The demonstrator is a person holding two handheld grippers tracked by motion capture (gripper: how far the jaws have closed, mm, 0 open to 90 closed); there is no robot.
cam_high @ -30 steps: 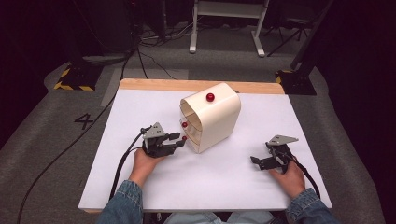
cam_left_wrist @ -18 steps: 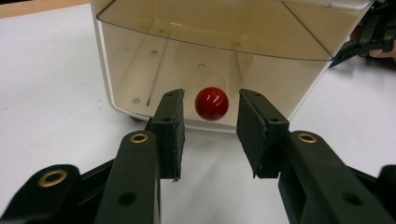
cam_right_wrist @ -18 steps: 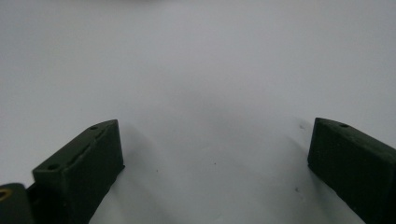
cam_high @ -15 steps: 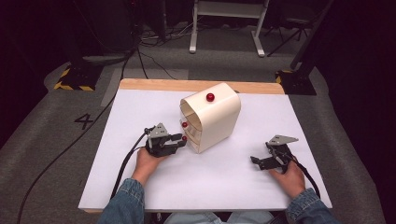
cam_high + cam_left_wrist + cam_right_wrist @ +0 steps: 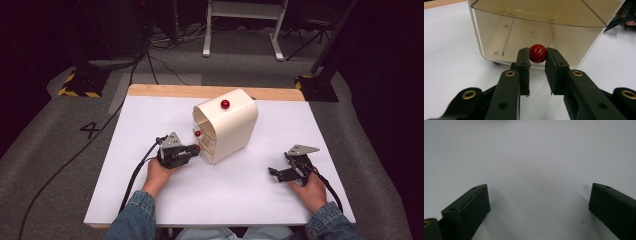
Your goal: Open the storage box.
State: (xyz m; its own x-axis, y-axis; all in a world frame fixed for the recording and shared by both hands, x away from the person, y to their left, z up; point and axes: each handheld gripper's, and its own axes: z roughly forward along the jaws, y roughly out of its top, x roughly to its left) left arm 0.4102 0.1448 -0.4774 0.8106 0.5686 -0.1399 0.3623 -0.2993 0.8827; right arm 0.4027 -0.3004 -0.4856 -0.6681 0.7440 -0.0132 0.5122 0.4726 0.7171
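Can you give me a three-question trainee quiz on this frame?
1. What do the left gripper jaws pinch?
2. True or false: the right gripper is shut on a knob.
3. Where is the second red knob? A: on the cream box top; B: on the white table.

Key: 1. the red front knob of the box. 2. False; it rests open over bare table. 3. A.

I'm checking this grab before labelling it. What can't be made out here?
- High view: left gripper jaw tips on the red ball knob, too small.
- Left gripper view: cream plastic drawer box top, cut by the frame edge.
- Right gripper view: right gripper above blurred white table.
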